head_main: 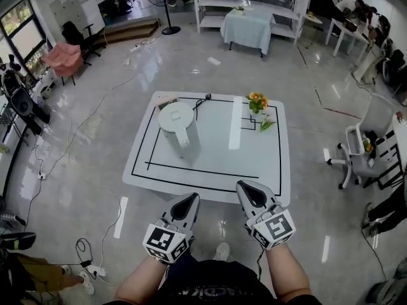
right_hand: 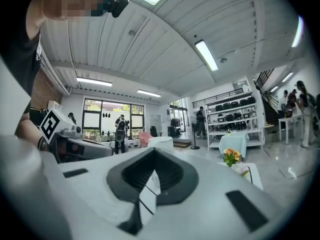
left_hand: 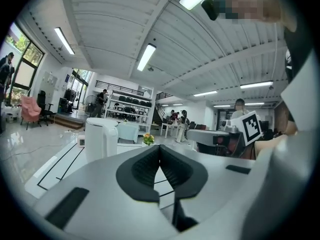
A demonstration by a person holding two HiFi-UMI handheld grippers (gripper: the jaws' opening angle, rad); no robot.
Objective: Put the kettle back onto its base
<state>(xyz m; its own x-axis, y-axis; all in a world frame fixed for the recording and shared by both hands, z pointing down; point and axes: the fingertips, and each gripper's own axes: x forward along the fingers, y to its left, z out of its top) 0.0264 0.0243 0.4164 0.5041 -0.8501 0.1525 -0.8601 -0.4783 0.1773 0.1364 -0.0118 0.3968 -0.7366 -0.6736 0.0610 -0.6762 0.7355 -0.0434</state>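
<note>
A white electric kettle [head_main: 179,129] stands upright on the left half of the white table [head_main: 254,164], inside its black outline. The kettle's base cannot be made out under it. A black cord [head_main: 201,102] runs from the table's far edge toward the kettle. My left gripper [head_main: 193,197] and right gripper [head_main: 241,186] hover side by side at the table's near edge, both shut and empty. The left gripper view shows its jaws [left_hand: 159,146] closed, with the kettle [left_hand: 101,139] ahead to the left. In the right gripper view the right gripper [right_hand: 154,151] is closed, and the kettle [right_hand: 161,143] peeks over it.
A small pot of orange flowers [head_main: 257,103] sits at the table's far right, and a small flat device [head_main: 167,100] lies behind the kettle. A white office chair [head_main: 362,145] stands to the right, a cloth-covered table [head_main: 248,27] beyond, a pink chair [head_main: 63,59] far left. Cables cross the floor [head_main: 95,116].
</note>
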